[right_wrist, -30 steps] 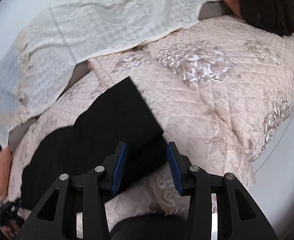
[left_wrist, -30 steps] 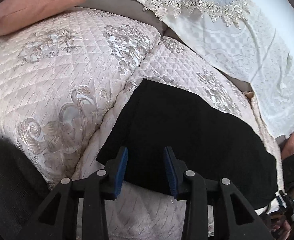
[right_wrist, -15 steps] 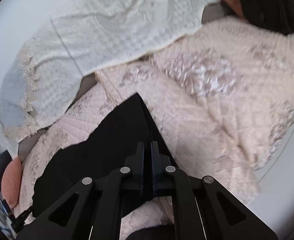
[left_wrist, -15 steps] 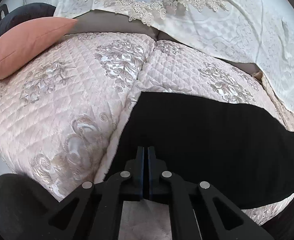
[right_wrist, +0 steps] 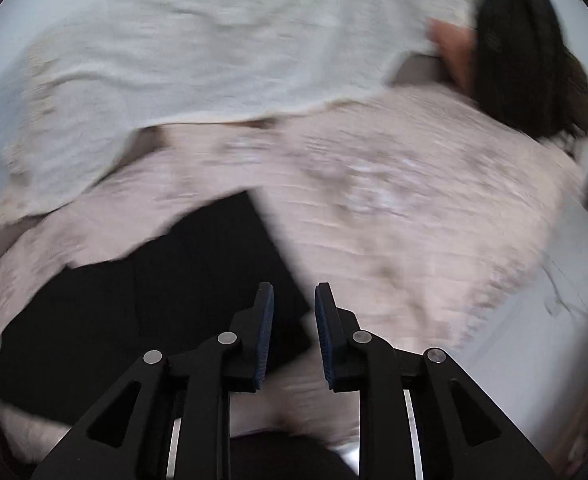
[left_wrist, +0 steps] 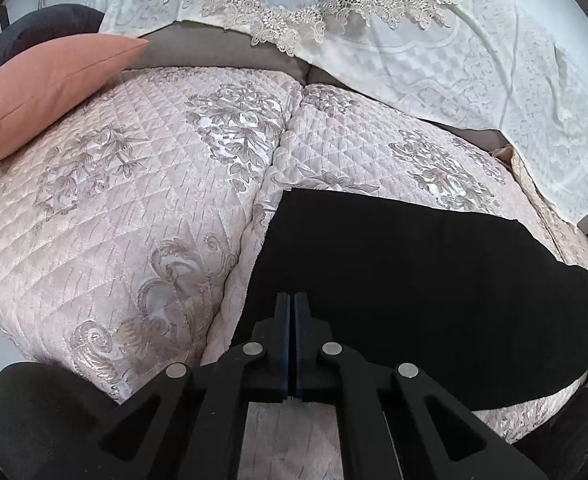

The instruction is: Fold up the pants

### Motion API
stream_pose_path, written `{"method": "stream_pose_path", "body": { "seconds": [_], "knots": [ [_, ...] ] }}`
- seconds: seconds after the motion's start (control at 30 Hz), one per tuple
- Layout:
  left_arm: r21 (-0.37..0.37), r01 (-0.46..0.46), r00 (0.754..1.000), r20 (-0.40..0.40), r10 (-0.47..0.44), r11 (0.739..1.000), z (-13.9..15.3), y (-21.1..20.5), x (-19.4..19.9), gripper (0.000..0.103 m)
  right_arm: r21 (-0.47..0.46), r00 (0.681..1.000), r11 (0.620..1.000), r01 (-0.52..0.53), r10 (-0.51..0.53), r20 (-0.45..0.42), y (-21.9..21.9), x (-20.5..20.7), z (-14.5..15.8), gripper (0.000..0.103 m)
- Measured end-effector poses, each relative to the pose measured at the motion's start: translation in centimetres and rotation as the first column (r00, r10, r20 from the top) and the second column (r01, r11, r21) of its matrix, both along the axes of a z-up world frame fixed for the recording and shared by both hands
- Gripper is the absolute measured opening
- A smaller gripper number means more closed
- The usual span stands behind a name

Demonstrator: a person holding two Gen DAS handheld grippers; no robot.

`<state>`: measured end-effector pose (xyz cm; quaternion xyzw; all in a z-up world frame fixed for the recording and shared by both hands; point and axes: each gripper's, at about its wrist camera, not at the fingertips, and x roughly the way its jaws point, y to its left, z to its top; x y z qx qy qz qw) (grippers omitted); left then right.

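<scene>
Black pants [left_wrist: 414,280] lie folded flat on a pink quilted sofa cover [left_wrist: 133,220]. My left gripper [left_wrist: 292,300] is shut, its fingers together over the near left edge of the pants; whether cloth is pinched between them cannot be told. In the blurred right wrist view the pants [right_wrist: 153,300] lie at lower left. My right gripper [right_wrist: 292,300] is open a little, over the pants' near right corner, holding nothing.
A salmon cushion [left_wrist: 45,92] leans at the far left. A white lace throw [left_wrist: 434,60] covers the sofa back and also shows in the right wrist view [right_wrist: 193,60]. A dark garment [right_wrist: 526,76] lies at the far right. The sofa's front edge is near me.
Both grippers shut half a second ago. The left one has stayed shut and moved closer over the pants. The right one has opened again and is moving, blurring its view.
</scene>
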<state>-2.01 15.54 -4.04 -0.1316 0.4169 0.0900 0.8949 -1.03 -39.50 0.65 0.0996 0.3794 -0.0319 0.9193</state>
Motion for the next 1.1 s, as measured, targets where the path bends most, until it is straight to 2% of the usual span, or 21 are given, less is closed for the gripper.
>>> {"method": "stream_pose_path", "body": {
  "seconds": [0.1,0.2,0.23,0.27,0.33,0.37,0.43,0.47,0.53,0.67,0.8,0.9,1.0,1.07,1.1],
  "knots": [
    [-0.002,0.002,1.000,0.000,-0.002,1.000,0.1,-0.1,-0.2,0.003,-0.009,0.980,0.981,-0.194,0.193,-0.048,5.3,0.9,-1.8,0.022],
    [-0.003,0.005,1.000,0.001,-0.005,1.000,0.3,0.0,-0.4,0.004,0.005,0.919,0.947,-0.321,0.313,-0.238,9.3,1.5,-6.1,0.024],
    [-0.007,0.005,1.000,0.006,-0.005,1.000,0.5,0.2,-0.6,0.005,-0.076,0.925,0.938,-0.338,0.316,-0.212,10.3,0.8,-6.0,0.026],
    [-0.001,-0.002,1.000,0.010,0.002,1.000,0.7,0.4,-0.8,0.005,-0.124,0.912,0.916,-0.381,0.350,-0.214,11.3,0.1,-5.7,0.026],
    [0.033,-0.037,0.999,0.013,0.037,0.999,1.0,1.0,-1.2,0.005,-0.072,0.868,0.883,-0.463,0.436,-0.236,12.2,-0.4,-5.3,0.026],
    [0.035,-0.049,0.999,0.017,0.048,0.998,1.1,1.4,-1.3,0.005,-0.058,0.863,0.879,-0.474,0.450,-0.228,12.4,-0.4,-5.0,0.026],
    [0.047,-0.047,0.999,0.027,0.046,0.998,1.5,1.5,-1.3,0.005,-0.090,0.872,0.876,-0.473,0.451,-0.192,13.0,-0.2,-4.3,0.026],
    [0.053,-0.036,0.999,0.041,0.034,0.998,1.9,1.2,-1.3,0.005,-0.122,0.886,0.883,-0.453,0.431,-0.171,13.3,0.5,-4.0,0.026],
    [0.039,-0.001,0.998,0.066,-0.002,0.999,2.4,0.2,-1.0,0.005,-0.120,0.897,0.893,-0.434,0.416,-0.146,13.9,1.5,-3.9,0.026],
    [0.011,0.109,0.990,0.093,-0.110,0.994,2.5,-3.2,0.5,0.005,-0.114,0.886,0.879,-0.463,0.456,-0.086,16.9,4.1,-3.6,0.026],
    [-0.004,0.208,0.975,0.073,-0.208,0.978,1.6,-6.5,3.5,0.005,-0.089,0.869,0.865,-0.494,0.492,-0.042,20.0,8.3,-3.3,0.026],
    [0.005,0.244,0.968,0.060,-0.244,0.970,0.9,-8.0,5.4,0.005,-0.051,0.888,0.888,-0.457,0.452,-0.081,21.0,12.0,-4.3,0.026],
    [-0.001,0.250,0.968,0.027,-0.250,0.968,-0.2,-8.5,6.6,0.005,0.012,0.904,0.916,-0.400,0.397,-0.160,20.3,14.9,-6.2,0.025],
    [-0.011,0.249,0.969,0.004,-0.248,0.969,-0.8,-8.4,6.7,0.005,0.050,0.910,0.920,-0.390,0.393,-0.130,19.8,14.9,-5.5,0.025],
    [-0.014,0.249,0.969,0.005,-0.249,0.968,-1.1,-8.3,6.6,0.005,0.032,0.913,0.918,-0.396,0.397,-0.092,19.8,14.5,-4.7,0.025]
  ]
}}
